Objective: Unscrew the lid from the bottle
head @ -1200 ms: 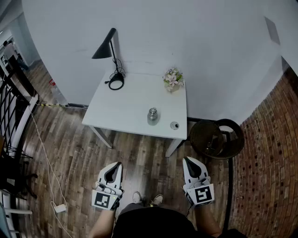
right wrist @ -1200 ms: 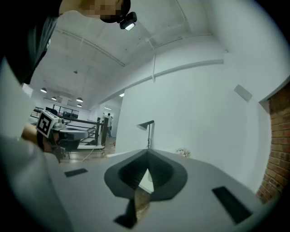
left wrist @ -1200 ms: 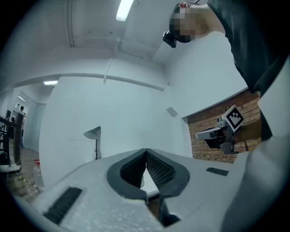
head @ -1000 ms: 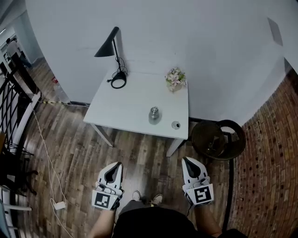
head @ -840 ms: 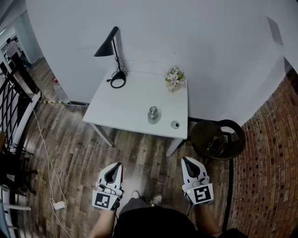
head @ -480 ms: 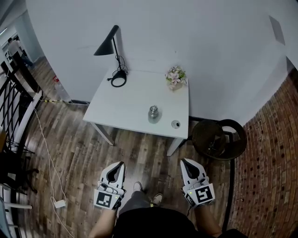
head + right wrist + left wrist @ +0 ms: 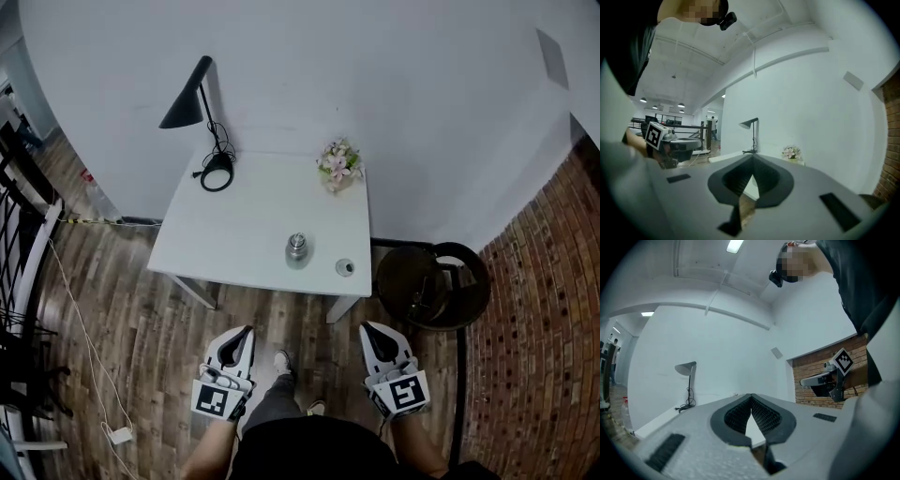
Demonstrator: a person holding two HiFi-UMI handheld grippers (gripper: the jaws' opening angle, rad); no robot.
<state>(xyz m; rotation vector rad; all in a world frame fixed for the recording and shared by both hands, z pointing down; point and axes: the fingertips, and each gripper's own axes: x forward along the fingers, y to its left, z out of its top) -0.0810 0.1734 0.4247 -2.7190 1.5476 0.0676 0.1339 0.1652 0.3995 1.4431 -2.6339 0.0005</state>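
Your left tongs (image 7: 246,332) and right tongs (image 7: 367,329) closed, empty, low over floor (image 7: 141,319); bottle (image 7: 296,249) upright near bench (image 7: 253,211) front edge, well ahead, roughly midway between both.

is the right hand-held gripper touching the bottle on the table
Apart. The head view shows the right hand-held gripper over the wooden floor, short of the table's near edge, with bare floor between it and the bottle standing on the table.
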